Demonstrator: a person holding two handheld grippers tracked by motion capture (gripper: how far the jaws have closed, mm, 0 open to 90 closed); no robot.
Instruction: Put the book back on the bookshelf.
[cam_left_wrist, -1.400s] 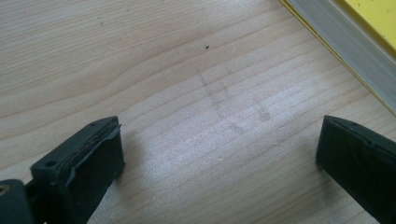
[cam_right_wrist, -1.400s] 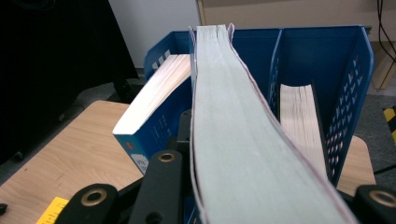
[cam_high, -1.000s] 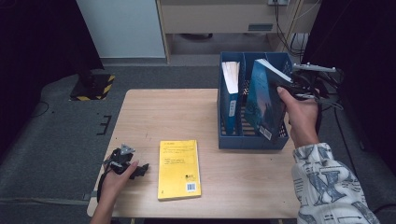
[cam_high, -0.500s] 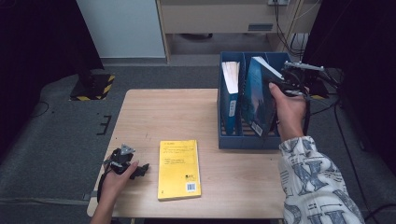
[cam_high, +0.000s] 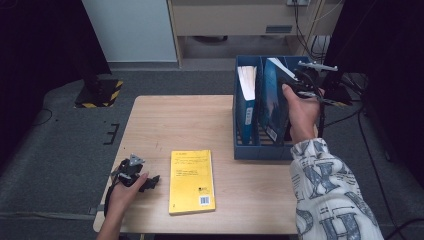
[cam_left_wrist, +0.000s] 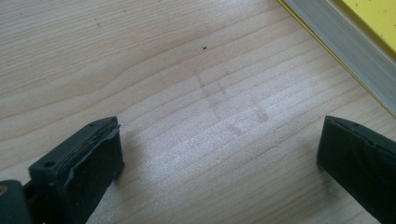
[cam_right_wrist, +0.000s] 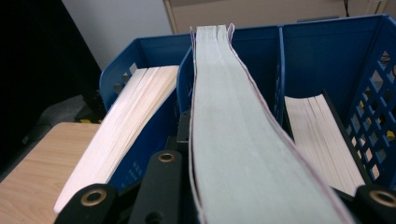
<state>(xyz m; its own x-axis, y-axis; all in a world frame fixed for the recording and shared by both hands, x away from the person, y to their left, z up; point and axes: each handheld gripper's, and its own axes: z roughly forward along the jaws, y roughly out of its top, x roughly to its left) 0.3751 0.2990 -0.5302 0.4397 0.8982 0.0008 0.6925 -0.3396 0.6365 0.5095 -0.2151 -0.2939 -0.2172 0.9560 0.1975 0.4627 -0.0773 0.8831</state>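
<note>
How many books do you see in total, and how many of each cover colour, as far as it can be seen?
Blue cover: 2, one standing in the left slot of the blue file rack, one held by the right tool in the middle slot.
Yellow cover: 1, lying flat on the table.
Cover colour hidden: 1, in the right slot.
Total: 4 books.

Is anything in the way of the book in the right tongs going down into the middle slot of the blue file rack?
Nothing visible blocks it. The right tongs are shut on the blue book, which sits tilted in the middle slot of the blue file rack. The neighbouring books stand in their own slots behind dividers. The slot's bottom is hidden.
</note>
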